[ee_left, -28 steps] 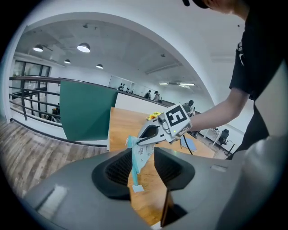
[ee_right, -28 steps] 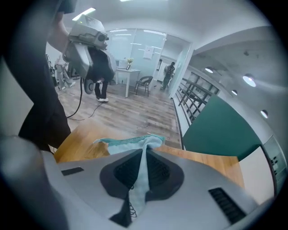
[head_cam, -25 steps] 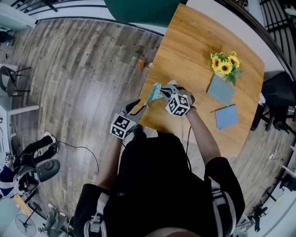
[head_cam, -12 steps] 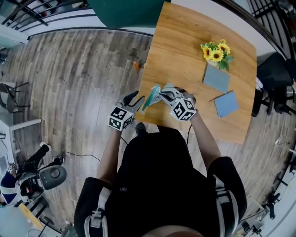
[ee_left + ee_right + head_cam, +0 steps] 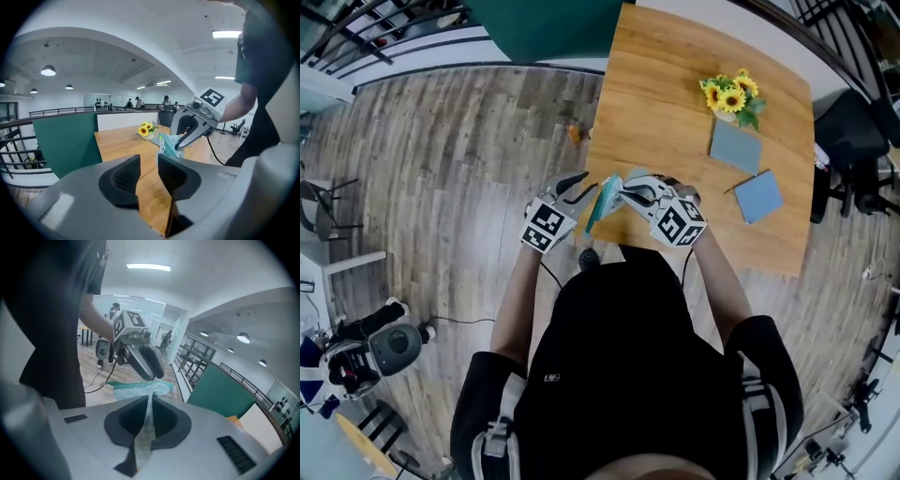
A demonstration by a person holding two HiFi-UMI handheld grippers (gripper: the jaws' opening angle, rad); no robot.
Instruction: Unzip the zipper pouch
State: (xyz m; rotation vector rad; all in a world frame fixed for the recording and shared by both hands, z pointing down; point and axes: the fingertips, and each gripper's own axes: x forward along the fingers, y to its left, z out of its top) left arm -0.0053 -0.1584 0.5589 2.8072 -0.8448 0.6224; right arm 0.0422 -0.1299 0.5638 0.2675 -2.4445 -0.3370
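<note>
While the zipper pouch (image 5: 602,201) is held in the air above the near left corner of the desk (image 5: 675,103), it is pinched by the right gripper (image 5: 627,193), whose fingers (image 5: 168,420) are pressed together on a fold of its pale teal fabric. A strip of that fabric is seen running down between the two dark pads in the right gripper view, and the rest of the pouch is spread out beyond them with its stitched edge uppermost. The left gripper (image 5: 577,186) is raised just beside the pouch on its left. Its fingers (image 5: 124,176) have just been closing, yet a gap is kept between them and nothing is caught there; only the wood of the desk is seen through the gap. Whether a left fingertip is touching the pouch cannot be told for certain, though it appears to be very near the top edge. Farther back on the desk a bunch of sunflowers (image 5: 729,96) is set next to a grey-blue square (image 5: 736,147), and a second blue square (image 5: 758,197) is laid near the right edge.
</note>
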